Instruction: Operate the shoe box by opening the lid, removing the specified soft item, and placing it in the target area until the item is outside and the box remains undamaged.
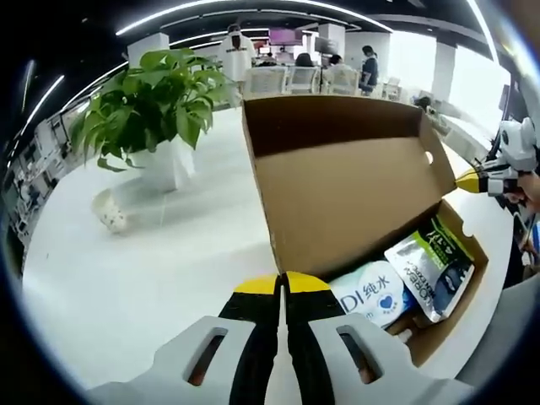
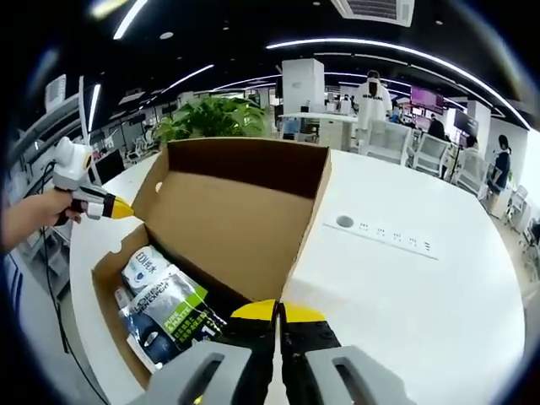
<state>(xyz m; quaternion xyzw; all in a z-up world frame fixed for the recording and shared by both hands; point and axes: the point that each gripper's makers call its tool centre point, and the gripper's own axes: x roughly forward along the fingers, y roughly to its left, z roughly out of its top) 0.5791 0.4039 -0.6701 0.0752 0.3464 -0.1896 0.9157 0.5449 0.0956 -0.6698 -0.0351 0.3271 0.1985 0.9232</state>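
Box point(image 1: 354, 202) open on tabletop point(image 1: 126, 278), lid up; soft packs point(image 1: 430, 266) lie inside, long axis along box; both tools point(image 1: 283, 285) point(image 2: 277, 314) closed, empty, at box's ends; left looks nearer.

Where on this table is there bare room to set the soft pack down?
Bare tabletop lies between the open shoe box and the power strip, and between the box and the potted plant. The box interior is crowded with packs.

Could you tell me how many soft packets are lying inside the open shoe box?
2: a white-and-blue wipes packet nearer the lid, and a dark packet overlapping it; others may be hidden underneath.
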